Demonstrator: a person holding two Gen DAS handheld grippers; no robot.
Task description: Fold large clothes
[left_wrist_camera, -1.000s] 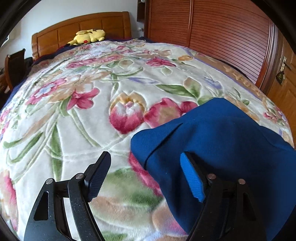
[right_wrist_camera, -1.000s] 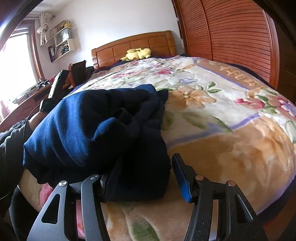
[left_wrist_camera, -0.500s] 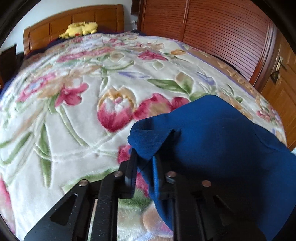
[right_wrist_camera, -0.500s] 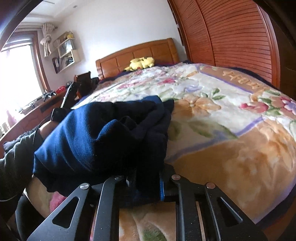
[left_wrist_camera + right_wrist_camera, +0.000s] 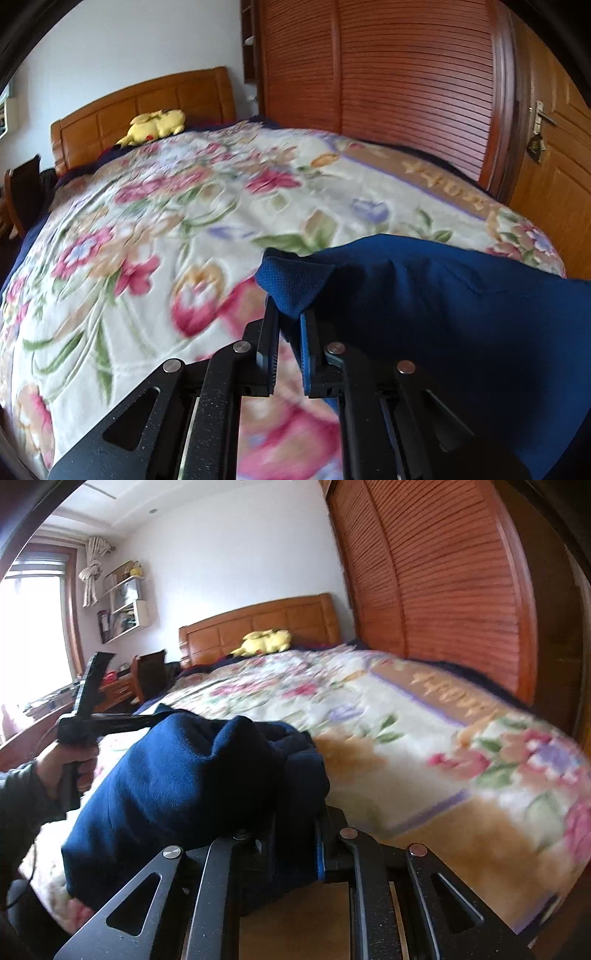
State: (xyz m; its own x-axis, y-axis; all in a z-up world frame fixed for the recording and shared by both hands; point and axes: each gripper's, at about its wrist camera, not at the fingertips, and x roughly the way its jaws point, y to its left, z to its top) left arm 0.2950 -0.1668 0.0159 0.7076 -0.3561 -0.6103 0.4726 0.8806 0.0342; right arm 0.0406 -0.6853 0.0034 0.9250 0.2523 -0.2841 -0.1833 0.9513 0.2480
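Note:
A dark blue garment (image 5: 443, 314) lies bunched on the floral blanket (image 5: 166, 240) of the bed. My left gripper (image 5: 290, 314) pinches its near corner, which sticks up between the pads; the jaws are still closing on it. In the right wrist view the same garment (image 5: 184, 786) hangs in a thick heap. My right gripper (image 5: 295, 823) is shut on a fold of it, the fingertips buried in the cloth. A person's hand (image 5: 70, 764) holds the left gripper's handle at the left.
A yellow plush toy (image 5: 155, 123) rests by the wooden headboard (image 5: 147, 99). A slatted wardrobe (image 5: 388, 92) and a door (image 5: 554, 166) stand close along the bed's right side. A chair (image 5: 147, 675) and desk are on its left.
Both grippers went from open around the garment's edges to closed on the cloth. Both have since lifted, raising the corner and fold off the blanket.

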